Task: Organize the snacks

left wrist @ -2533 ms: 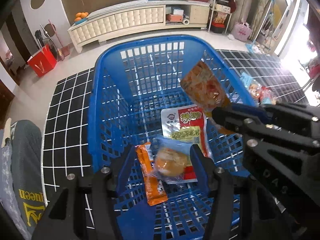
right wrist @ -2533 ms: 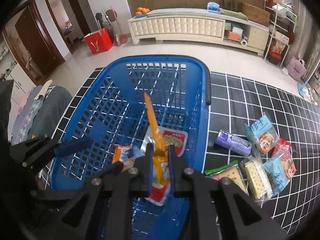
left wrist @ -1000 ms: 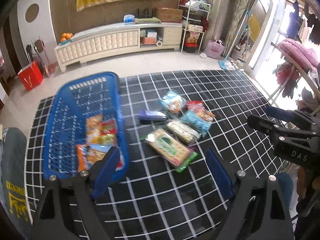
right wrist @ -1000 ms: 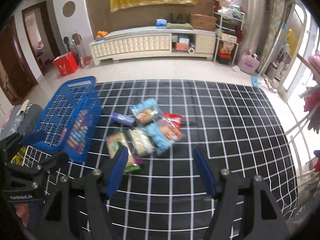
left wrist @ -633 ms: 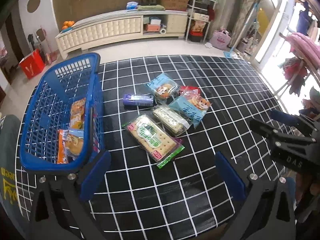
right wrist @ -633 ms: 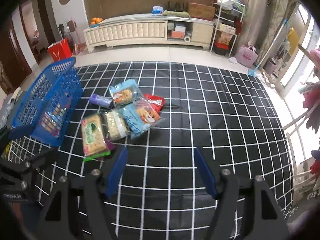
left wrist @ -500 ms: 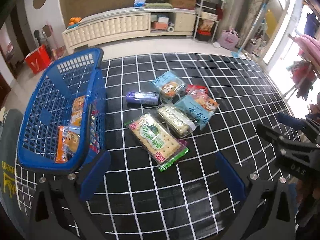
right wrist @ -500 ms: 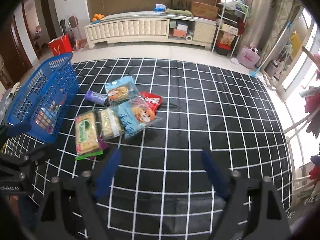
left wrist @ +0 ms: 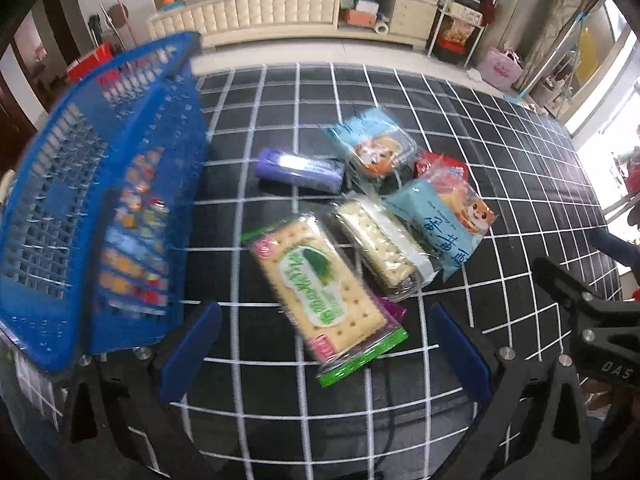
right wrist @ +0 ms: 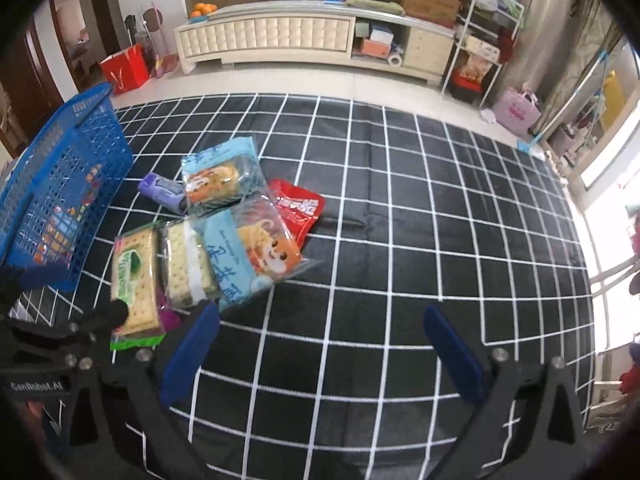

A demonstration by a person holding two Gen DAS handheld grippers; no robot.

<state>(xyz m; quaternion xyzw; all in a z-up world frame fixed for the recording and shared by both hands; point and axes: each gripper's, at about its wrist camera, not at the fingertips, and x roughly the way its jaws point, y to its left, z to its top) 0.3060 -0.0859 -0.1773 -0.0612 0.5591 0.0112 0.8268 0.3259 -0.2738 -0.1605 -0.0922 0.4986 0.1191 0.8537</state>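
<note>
We are holding both grippers over a black mat with a white grid [right wrist: 400, 208], angled down at a cluster of snack packets. Our left gripper [left wrist: 324, 354] is standing wide open with nothing between its blue-padded fingers [left wrist: 191, 350]. Our right gripper [right wrist: 320, 350] is also spread wide and empty, its jaws having just been opening; its blue pads [right wrist: 454, 354] are framing bare mat.

Nearest the left gripper, we are seeing a long rectangular cracker packet with a green label and green sealed ends [left wrist: 324, 294], lying flat and slightly diagonal on the mat. A clear-wrapped stack of pale sandwich crackers [left wrist: 380, 246] is lying just beside it, touching its edge. Overlapping that is a light-blue pouch with an orange cartoon animal [left wrist: 440, 226]. Behind it, a small red foil packet [right wrist: 298, 208] is peeking out, partly covered. A second light-blue packet with a cartoon face and a clear window [left wrist: 370, 144] is sitting farther back, touching a purple cylindrical roll [left wrist: 300, 170] that is lying on its side.

A blue plastic lattice basket [left wrist: 80, 216] is standing at the left edge of the mat, near the cluster but apart from it, with several orange and red packets showing blurred through its mesh wall.
</note>
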